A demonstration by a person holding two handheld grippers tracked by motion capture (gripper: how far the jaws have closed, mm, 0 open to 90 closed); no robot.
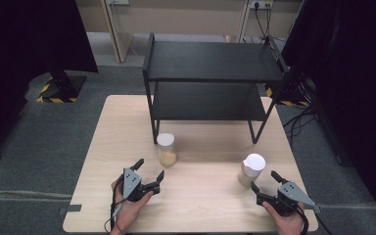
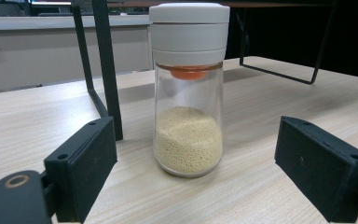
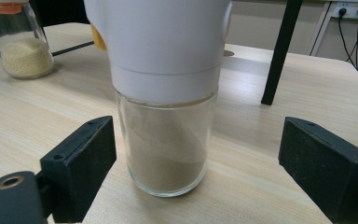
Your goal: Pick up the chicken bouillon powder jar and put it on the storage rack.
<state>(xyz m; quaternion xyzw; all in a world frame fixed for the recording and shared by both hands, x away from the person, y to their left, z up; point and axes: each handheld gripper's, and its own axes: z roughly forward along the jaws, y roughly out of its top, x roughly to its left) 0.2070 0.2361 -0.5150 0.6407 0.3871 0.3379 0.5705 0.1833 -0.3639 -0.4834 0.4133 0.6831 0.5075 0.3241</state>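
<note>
left tool (image 1: pixel 148 169) gaping wide, gripping nothing | right tool (image 1: pixel 265 181) likewise | grain jar (image 1: pixel 166 149) sitting mid-desk, powder jar (image 1: pixel 251 169) nearing right edge | glass looking slippery, breakable; gripping below lids seeming safest

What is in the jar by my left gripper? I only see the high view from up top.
Observer: Small pale yellow grains fill the lower part of the left jar, seen in the left gripper view.
Operator: Is there anything under its white lid?
Observer: Yes, an orange piece sits just below the lid, inside the glass.
Operator: What about the other jar?
Observer: In the right gripper view, the right jar holds a fine brownish powder that slopes to one side.
Operator: Is my right gripper touching it?
Observer: No. The right gripper is open, with a gap on each side of the glass.
</note>
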